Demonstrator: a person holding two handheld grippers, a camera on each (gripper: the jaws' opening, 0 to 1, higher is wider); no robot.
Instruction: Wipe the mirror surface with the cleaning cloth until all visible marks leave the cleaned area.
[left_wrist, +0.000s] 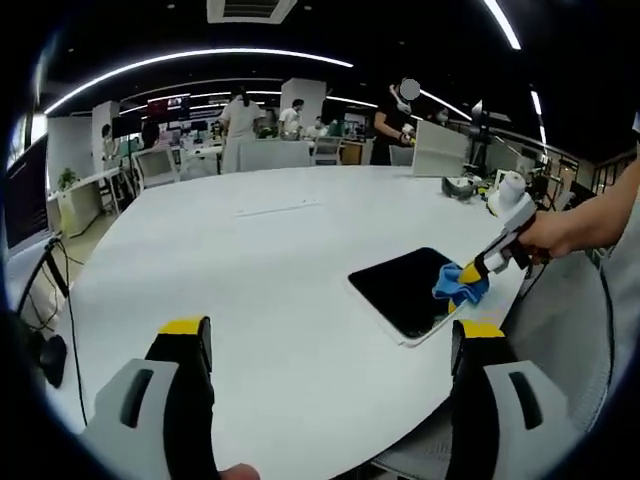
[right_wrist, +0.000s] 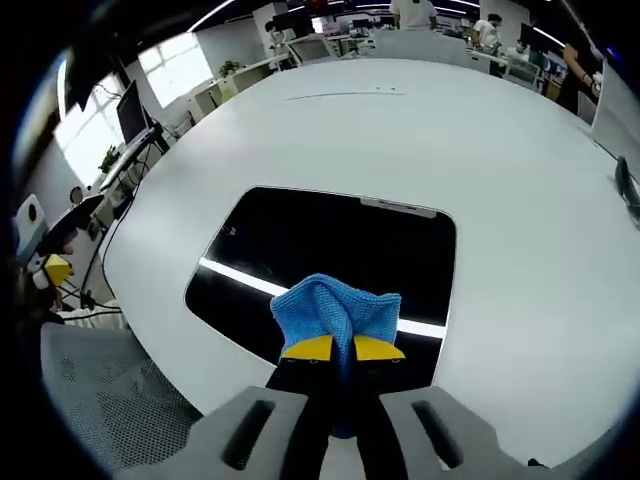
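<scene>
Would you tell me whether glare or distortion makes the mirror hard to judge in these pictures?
Right gripper view: the mirror reads nearly black, a bright ceiling-light streak reflecting across it beside the blue cloth; fisheye bends the white table edge. Left gripper view: the mirror is small and dark, marks indiscernible.

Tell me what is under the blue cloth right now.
Under the blue cloth, pinched in the right gripper, lies the dark mirror on the white table. Any marks beneath the cloth are covered and cannot be seen.
</scene>
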